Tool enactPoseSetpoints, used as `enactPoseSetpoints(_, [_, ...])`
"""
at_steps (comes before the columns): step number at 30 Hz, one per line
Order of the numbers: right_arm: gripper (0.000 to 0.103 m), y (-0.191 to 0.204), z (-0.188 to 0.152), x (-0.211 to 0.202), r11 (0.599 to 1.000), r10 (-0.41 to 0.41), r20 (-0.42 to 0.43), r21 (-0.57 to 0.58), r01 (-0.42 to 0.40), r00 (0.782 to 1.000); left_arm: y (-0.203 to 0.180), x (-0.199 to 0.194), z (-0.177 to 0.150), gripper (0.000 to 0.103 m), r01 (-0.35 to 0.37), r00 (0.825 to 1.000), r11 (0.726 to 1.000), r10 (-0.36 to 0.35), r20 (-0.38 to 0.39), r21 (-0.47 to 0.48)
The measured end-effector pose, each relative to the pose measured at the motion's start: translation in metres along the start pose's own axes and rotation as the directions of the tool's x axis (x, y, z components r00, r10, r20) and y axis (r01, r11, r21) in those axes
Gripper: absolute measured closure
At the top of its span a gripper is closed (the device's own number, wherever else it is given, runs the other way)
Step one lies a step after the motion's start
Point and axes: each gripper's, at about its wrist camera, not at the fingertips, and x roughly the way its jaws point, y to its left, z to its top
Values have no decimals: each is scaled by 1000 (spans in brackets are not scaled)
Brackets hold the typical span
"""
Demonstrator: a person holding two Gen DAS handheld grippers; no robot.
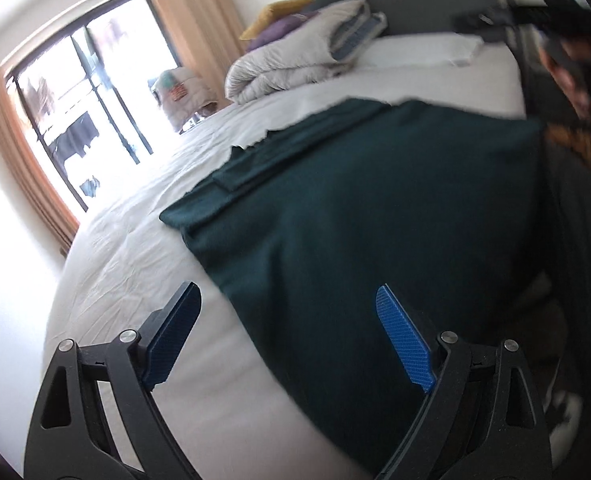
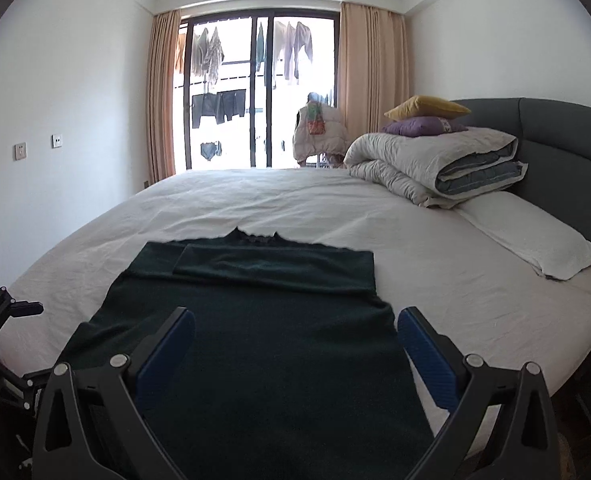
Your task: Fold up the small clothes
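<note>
Right hand-held gripper [image 2: 295, 326] spread wide and empty over the near hem of the dark green sweater [image 2: 263, 340], left hand-held gripper [image 1: 287, 312] likewise agape, sweater flat on the bed [image 2: 435, 264], sleeves apparently folded across its chest, rolled duvet [image 2: 435, 164] beyond the sweater by the headboard [image 2: 567, 128].

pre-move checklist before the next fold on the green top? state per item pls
1. Left gripper free of cloth: ok, jaws wide, nothing between them.
2. Right gripper free of cloth: ok, jaws wide, above the fabric, not pinching it.
3. Dark green top lying flat on the bed sheet: ok, spread out, collar end toward the window.
4. Sleeves folded in: ok, both lie across the chest near the collar.
5. Near hem fully on the bed: cannot tell, it runs below both views.
6. Fold path free of the rolled duvet and white pillow: ok, both lie well apart by the headboard.
</note>
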Motion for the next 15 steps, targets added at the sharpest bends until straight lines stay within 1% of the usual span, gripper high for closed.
enactPoseSetpoints(2, [0, 11, -14, -2, 999, -4, -33, -42, 3, 999, -23, -10, -20, 13, -3, 1000, 996, 3, -7, 94])
enactPoseSetpoints(3, [0, 15, -22, -4, 998, -5, -38, -61, 3, 999, -37, -15, -31, 13, -30, 999, 986, 33, -16, 163])
enactPoseSetpoints(4, [0, 19, -28, -6, 997, -4, -44, -75, 0, 999, -50, -16, -42, 13, -52, 998, 968, 56, -9, 244])
enactPoseSetpoints(5, [0, 22, -33, -9, 997, -3, -48, -82, 0, 999, -61, -16, -53, 13, -77, 997, 944, 83, -6, 322])
enactPoseSetpoints(6, [0, 25, -38, -10, 997, -2, -50, -82, -2, 999, -72, -15, -66, 13, -101, 994, 911, 112, -5, 401])
enactPoseSetpoints(8, [0, 28, -41, -10, 997, 12, -58, -80, -16, 998, -89, -9, -85, 13, -126, 989, 846, 147, 0, 518])
enactPoseSetpoints(9, [0, 31, -42, -11, 996, 16, -57, -86, -21, 998, -97, -6, -94, 13, -157, 984, 803, 175, 23, 575])
enactPoseSetpoints(11, [0, 35, -41, -16, 994, 12, -38, -111, -17, 999, -107, -2, -106, 13, -220, 972, 730, 219, 83, 647])
enactPoseSetpoints(13, [0, 35, -38, -19, 993, 12, -27, -113, -15, 1000, -113, 5, -114, 12, -265, 960, 685, 251, 121, 678])
enactPoseSetpoints(15, [0, 32, -37, -19, 995, 13, -26, -99, -16, 1000, -119, 13, -122, 11, -284, 953, 650, 273, 132, 705])
